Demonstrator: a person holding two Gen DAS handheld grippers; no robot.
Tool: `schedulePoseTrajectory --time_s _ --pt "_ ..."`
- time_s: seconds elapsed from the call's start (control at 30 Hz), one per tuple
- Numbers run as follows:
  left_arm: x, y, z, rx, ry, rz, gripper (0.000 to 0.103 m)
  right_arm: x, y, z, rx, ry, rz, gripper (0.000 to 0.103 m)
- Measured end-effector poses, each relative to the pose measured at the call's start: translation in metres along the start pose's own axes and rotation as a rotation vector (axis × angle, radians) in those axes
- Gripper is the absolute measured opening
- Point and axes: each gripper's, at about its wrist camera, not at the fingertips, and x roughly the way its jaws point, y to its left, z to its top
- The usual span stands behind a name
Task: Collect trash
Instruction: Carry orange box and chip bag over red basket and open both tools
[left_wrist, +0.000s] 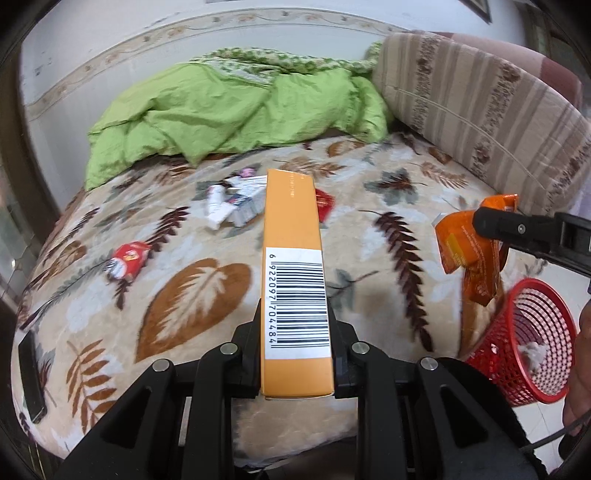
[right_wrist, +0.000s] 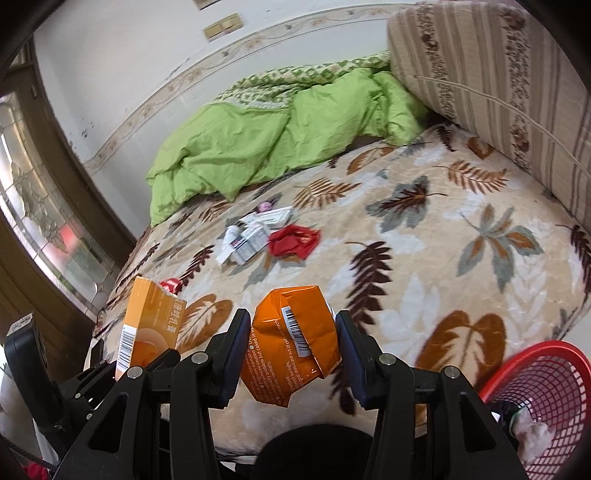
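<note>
My left tongs (left_wrist: 295, 354) clench a box (left_wrist: 293, 258), my right tongs (right_wrist: 291, 350) an orange wrapper (right_wrist: 291, 332). Bin (right_wrist: 546, 398), right of both, holds little; red wrappers (right_wrist: 293, 240) and cartons (right_wrist: 251, 236) wait ahead.

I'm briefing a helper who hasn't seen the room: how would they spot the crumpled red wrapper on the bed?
Start at the green quilt heaped at the far end of the leaf-patterned blanket. Just before it lies a small litter cluster. The red wrapper is its rightmost piece, crumpled and red beside white cartons.
</note>
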Motion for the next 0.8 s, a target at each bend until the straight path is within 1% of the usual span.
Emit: schedulePoseTrajectory --time_s 0.1,0.2,0.33,0.37,0.47,0.6,0.8 --pt "-0.001 -0.017 0.004 0.045 -0.002 -0.047 0.024 -0.015 -0.021 0.000 0.036 -0.017 -0.030 0.051" --pt "-0.004 -0.039 0.008 0.099 -0.008 -0.113 0.024 -0.033 -0.048 -0.001 0.089 -0.030 -0.068 0.051" --pt "-0.003 -0.071 0.016 0.162 0.006 -0.224 0.024 -0.065 -0.085 -0.007 0.158 -0.051 -0.135 0.051" --pt "-0.002 -0.083 0.019 0.179 0.020 -0.273 0.024 -0.071 -0.093 -0.009 0.171 -0.055 -0.149 0.051" --pt "0.002 -0.112 0.025 0.214 0.060 -0.373 0.024 -0.095 -0.119 -0.017 0.220 -0.068 -0.203 0.051" --pt "0.005 -0.149 0.027 0.270 0.106 -0.465 0.024 -0.124 -0.153 -0.030 0.297 -0.078 -0.271 0.051" --pt "0.008 -0.201 0.019 0.364 0.172 -0.576 0.024 -0.144 -0.178 -0.044 0.346 -0.074 -0.318 0.051"
